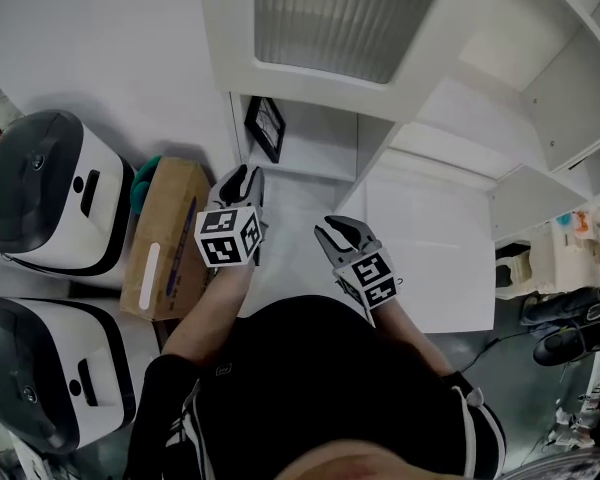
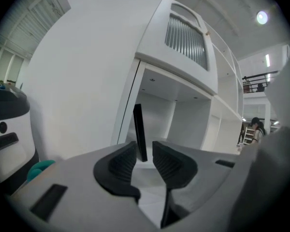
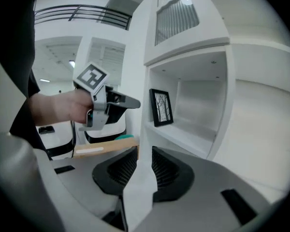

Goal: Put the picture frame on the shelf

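A black picture frame stands upright at the left end of the white shelf, close to the side wall. The left gripper view shows the picture frame edge-on, beyond the jaws and apart from them. My left gripper is open just in front of the shelf with nothing between its jaws, as its own view of the left gripper confirms. To its right and lower, my right gripper is open and empty. The right gripper view takes in the picture frame, a tree print in it, and the left gripper.
A brown cardboard box with a teal thing behind it lies left of the shelf unit. Two white-and-black machines stand further left. A ribbed-glass cabinet door is above the shelf, and more white compartments lie to the right.
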The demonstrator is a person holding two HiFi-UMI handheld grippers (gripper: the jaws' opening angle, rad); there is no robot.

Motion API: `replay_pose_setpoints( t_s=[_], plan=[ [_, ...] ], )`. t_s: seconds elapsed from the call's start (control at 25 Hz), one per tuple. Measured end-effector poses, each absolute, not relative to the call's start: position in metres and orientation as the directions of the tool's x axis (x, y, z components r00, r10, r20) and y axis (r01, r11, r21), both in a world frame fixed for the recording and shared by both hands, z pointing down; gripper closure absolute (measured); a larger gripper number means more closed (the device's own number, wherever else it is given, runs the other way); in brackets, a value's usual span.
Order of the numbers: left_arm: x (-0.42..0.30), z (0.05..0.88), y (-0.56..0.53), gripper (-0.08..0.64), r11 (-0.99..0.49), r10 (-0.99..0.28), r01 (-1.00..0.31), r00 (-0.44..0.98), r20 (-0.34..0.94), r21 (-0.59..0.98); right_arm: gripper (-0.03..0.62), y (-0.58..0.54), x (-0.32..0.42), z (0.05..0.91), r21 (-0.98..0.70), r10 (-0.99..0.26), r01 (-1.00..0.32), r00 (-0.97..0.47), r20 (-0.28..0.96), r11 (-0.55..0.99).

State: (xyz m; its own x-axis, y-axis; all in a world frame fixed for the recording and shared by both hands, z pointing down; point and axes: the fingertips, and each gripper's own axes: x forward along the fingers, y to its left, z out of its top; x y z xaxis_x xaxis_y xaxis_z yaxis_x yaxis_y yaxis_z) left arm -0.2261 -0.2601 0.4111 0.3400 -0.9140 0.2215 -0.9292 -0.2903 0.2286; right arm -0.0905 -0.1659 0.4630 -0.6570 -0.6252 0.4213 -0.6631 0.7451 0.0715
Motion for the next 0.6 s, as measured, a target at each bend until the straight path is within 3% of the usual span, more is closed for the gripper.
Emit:
replay_pose_setpoints(
  t_s=[0.36,0.6],
  plan=[
    [-0.179,0.405,-0.182,0.492,-0.514,-0.803,-0.832,0.553,0.222,0.209,0.489,-0.137,-0.084,0.43,-0.065,-0.624,-0.683,-0.698,0.35,0.728],
    [-0.164,0.399,-0.152,0.523,-0.586,-0.759,-0.794,0.607,0.234,0.159,0.501,-0.125,-0.077,0.4,-0.133,-0.643,-0.687,-0.72,0.26,0.715]
  ],
)
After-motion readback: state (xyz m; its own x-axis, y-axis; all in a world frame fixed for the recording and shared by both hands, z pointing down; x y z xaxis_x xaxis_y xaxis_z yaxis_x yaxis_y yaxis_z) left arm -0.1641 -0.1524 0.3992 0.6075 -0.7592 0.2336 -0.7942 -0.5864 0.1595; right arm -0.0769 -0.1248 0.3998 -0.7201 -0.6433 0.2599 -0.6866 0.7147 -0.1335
